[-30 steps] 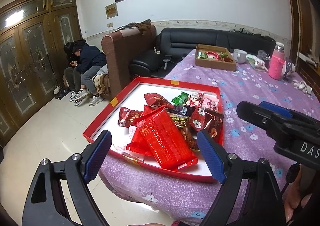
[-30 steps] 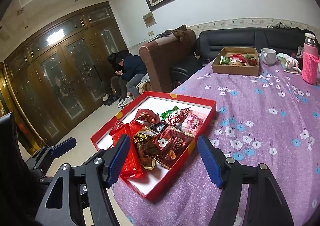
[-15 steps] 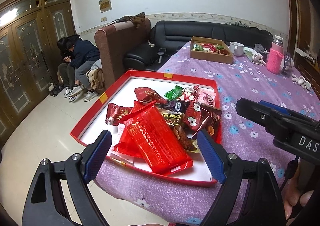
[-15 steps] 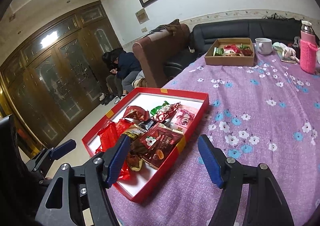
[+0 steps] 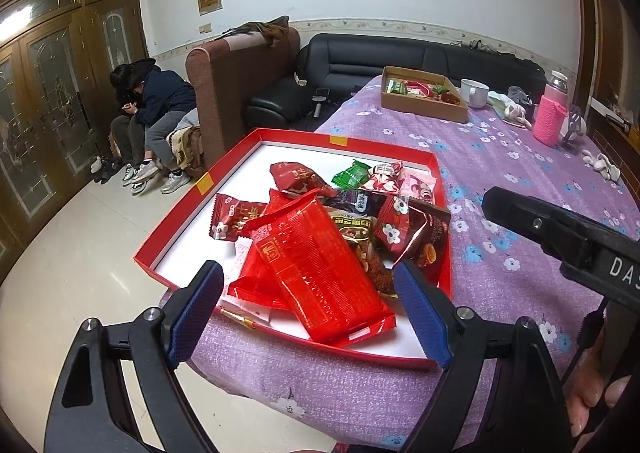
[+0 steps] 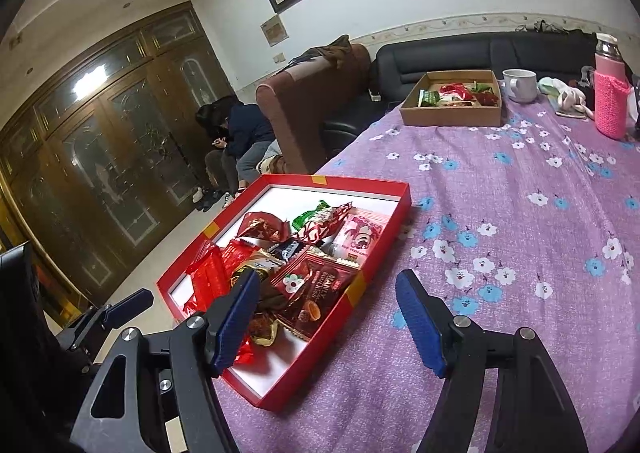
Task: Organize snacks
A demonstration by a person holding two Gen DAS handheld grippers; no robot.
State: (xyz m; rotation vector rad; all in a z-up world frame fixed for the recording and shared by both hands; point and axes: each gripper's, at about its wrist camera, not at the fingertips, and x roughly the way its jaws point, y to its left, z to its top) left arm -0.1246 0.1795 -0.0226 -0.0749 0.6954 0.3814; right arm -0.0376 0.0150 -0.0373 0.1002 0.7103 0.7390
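A shallow red tray with a white floor sits at the near left corner of the table and holds a heap of wrapped snacks. A long red packet lies on top, with dark red, brown, green and pink packets behind it. My left gripper hovers open just in front of the tray, its blue pads framing the red packet without touching it. My right gripper is open over the red tray's right rim, holding nothing. A brown cardboard box with a few snacks stands at the far end.
The purple flowered cloth covers the table to the right of the tray. A white mug and a pink-sleeved bottle stand at the far end. The table edge drops to the floor on the left, where people sit by a brown armchair.
Both views have drifted slightly, so the tray sits a little differently in each. Both pairs of jaws keep the same width and nothing was taken hold of.
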